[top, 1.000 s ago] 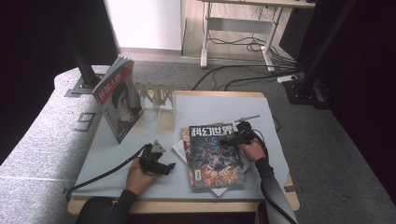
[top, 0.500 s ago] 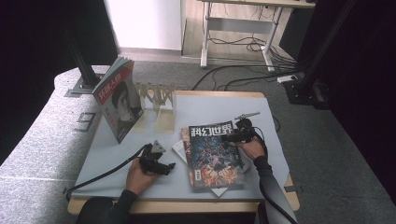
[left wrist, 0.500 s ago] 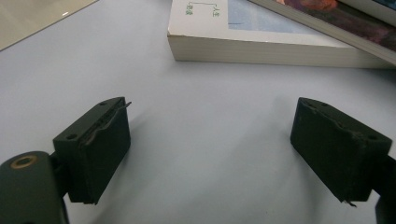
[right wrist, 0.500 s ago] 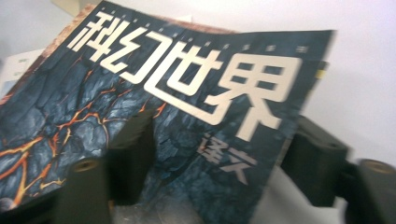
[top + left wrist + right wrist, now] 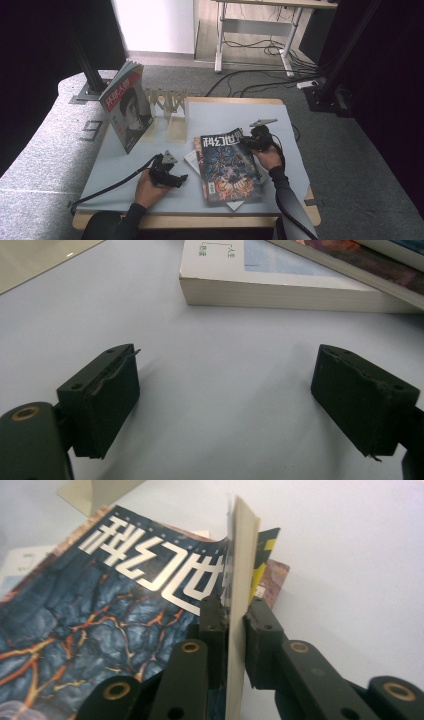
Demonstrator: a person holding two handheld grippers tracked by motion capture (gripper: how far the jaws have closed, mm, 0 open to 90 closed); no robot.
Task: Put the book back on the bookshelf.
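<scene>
— Where's the magazine [image 5: 227, 162]?
— On the stack at the worktop's [image 5: 210, 112] right half; the right gripper [image 5: 231, 615], jaws just closed, pinches its lifted far corner.
— And the left gripper [image 5: 225, 400]?
— Spread over bare worktop beside the bottom book's [image 5: 280, 287] edge.

A glossy magazine [image 5: 227, 165] has a dark blue cover veined with orange cracks and large white characters. A second magazine [image 5: 124, 111] shows a red title band and a black-and-white portrait. The tabletop [image 5: 125, 165] is pale grey-blue.
</scene>
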